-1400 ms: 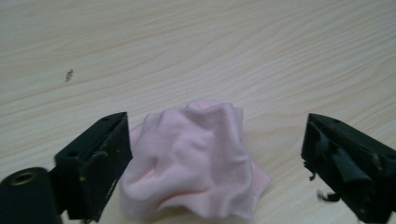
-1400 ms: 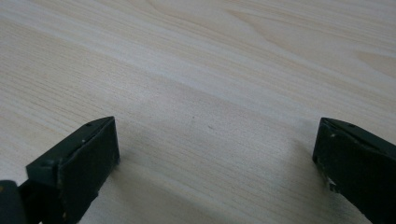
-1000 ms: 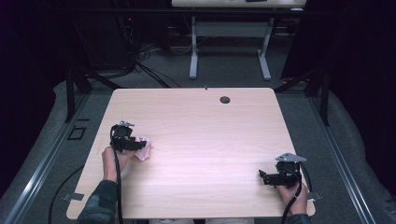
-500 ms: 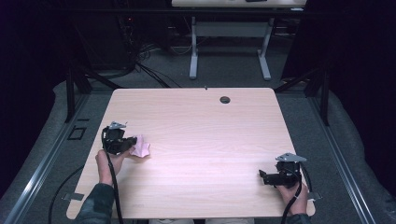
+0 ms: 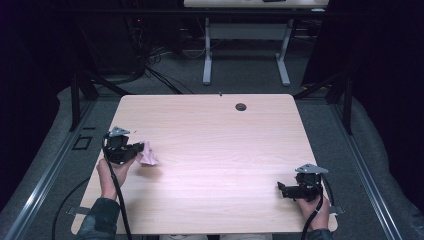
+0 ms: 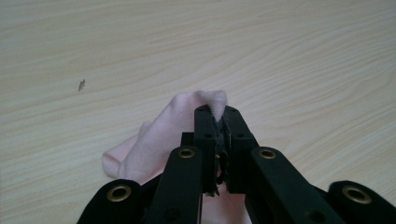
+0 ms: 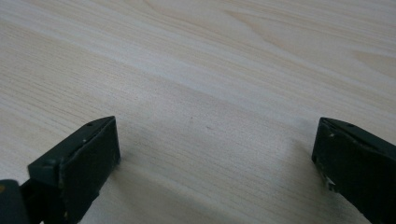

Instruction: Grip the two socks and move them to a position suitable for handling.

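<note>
A small pale pink cloth (image 5: 148, 156) lies at the left side of the light wooden table (image 5: 215, 145). My left gripper (image 5: 141, 148) is shut on one edge of it. In the left gripper view the pink cloth (image 6: 159, 140) bunches up between the closed jaws of the left gripper (image 6: 217, 116) and spreads down to the left on the wood. Near the table's front right corner my right gripper (image 5: 281, 188) rests low over the wood, pointing left. Its two jaws stand wide apart in the right gripper view, with bare table between them (image 7: 215, 135).
A round dark grommet (image 5: 241, 106) sits near the table's far edge. A small dark speck (image 6: 81, 84) marks the wood beyond the cloth. Another table's white legs (image 5: 207, 55) stand on the carpet behind, with cables on the floor to the left.
My left gripper has moved leftward and toward the table's left edge, dragging the pink cloth with it. The right gripper has stayed in place.
</note>
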Demonstrator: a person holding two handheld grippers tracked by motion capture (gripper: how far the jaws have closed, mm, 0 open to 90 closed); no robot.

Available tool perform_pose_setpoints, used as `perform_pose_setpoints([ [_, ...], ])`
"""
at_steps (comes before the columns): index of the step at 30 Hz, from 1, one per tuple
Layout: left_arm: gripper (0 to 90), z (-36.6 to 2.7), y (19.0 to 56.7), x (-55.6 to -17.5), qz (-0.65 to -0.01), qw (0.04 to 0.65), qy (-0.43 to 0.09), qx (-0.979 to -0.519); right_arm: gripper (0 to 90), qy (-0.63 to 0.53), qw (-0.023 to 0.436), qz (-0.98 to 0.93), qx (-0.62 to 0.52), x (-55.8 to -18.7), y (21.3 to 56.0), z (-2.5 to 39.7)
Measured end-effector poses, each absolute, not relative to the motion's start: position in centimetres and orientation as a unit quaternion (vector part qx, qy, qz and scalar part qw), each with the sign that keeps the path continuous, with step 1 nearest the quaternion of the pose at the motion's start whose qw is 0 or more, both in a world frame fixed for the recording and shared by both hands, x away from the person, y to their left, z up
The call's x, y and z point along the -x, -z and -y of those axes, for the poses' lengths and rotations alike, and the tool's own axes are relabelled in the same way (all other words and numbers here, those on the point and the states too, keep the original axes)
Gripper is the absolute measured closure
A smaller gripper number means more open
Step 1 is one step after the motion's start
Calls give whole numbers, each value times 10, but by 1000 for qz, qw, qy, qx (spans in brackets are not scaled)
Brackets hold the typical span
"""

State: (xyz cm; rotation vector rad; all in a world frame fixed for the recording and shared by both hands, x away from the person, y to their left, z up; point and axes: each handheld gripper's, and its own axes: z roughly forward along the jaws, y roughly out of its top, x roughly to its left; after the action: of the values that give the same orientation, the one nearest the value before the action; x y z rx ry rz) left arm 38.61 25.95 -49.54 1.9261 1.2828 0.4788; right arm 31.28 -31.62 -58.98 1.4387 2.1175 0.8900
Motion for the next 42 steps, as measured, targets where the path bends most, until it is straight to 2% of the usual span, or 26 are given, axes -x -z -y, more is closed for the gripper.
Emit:
perform_pose_setpoints([
  [10,864,-236,468,-354,-458,423,-189,-759,6,-320,214,-763,-520,-313,590,316],
  [21,864,-183,463,-319,-398,461,-150,-778,5,-320,214,-762,-520,-313,590,316],
  [31,862,-126,484,-295,-370,471,-94,-796,6,-318,214,-762,-521,-313,589,316],
  [42,862,-78,532,-281,-366,435,-55,-820,7,-319,215,-761,-522,-313,590,316],
])
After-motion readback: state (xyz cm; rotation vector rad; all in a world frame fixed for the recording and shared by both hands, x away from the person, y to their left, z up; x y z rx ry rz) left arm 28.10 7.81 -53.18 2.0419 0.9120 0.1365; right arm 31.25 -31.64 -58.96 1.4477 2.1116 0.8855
